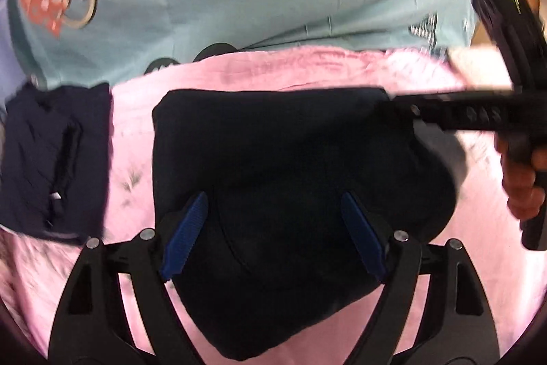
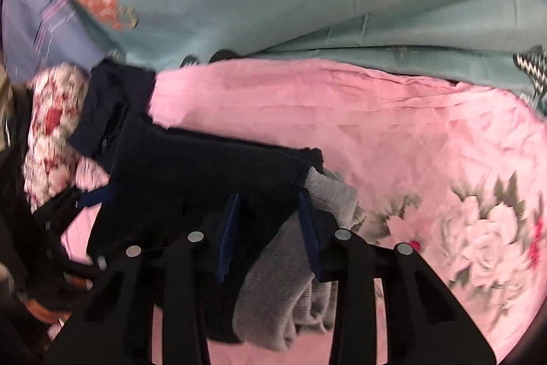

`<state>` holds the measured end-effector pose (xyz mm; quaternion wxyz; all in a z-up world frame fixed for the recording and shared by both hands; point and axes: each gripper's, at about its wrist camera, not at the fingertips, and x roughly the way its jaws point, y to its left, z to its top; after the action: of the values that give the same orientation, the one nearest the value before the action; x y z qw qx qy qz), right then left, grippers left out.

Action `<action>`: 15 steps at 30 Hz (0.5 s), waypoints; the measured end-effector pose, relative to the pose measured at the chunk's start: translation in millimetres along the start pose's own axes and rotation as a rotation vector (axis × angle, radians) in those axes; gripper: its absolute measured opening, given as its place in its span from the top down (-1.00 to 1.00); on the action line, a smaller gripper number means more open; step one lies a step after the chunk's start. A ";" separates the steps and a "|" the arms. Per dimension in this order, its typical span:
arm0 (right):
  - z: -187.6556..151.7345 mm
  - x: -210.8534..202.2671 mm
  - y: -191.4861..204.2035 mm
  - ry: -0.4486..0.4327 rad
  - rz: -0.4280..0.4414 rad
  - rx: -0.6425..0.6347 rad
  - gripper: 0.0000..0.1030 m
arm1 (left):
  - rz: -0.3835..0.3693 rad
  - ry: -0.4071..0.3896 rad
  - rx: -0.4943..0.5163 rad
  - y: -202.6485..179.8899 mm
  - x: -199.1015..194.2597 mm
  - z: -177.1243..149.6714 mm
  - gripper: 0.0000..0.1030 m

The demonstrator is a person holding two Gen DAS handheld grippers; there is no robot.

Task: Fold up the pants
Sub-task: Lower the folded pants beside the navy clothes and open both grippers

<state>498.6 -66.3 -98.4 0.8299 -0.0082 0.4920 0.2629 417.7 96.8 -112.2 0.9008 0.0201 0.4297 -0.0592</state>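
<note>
Lying directly beneath the wide-open left gripper [image 1: 273, 235], the folded pants [image 1: 294, 180] run crosswise; the right gripper [image 2: 270, 228] pinches their right end.

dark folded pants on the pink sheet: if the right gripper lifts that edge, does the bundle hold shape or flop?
Likely flops: the dark folded pants sag in soft, rounded edges, nothing stiff. The layers probably slide apart, since the right gripper straddles only one corner, where grey lining already spills out. Pushing may bunch the pink sheet, itself wrinkled and loose.
</note>
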 end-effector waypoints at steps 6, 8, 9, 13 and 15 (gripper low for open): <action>8.4 -20.8 16.7 -0.008 -0.030 -0.004 0.16 | 0.028 0.042 -0.083 8.0 -19.5 6.7 -0.59; 4.0 -47.3 29.3 -0.058 -0.018 -0.002 0.09 | 0.057 0.037 -0.110 11.4 -38.3 5.4 -0.62; -0.9 -59.9 35.1 -0.083 -0.017 0.006 -0.03 | 0.072 0.036 -0.121 12.9 -47.0 3.4 -0.66; -40.9 -122.4 57.8 -0.177 -0.009 0.008 -0.07 | 0.128 -0.010 -0.166 7.7 -101.8 -10.7 -0.76; -64.1 -145.9 70.8 -0.207 -0.040 -0.016 -0.30 | 0.154 -0.044 -0.175 0.1 -132.0 -19.6 -0.85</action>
<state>360.0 -85.2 5.6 0.8814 0.0023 0.4010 0.2496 320.3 110.5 -22.1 0.9102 -0.0271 0.4105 0.0476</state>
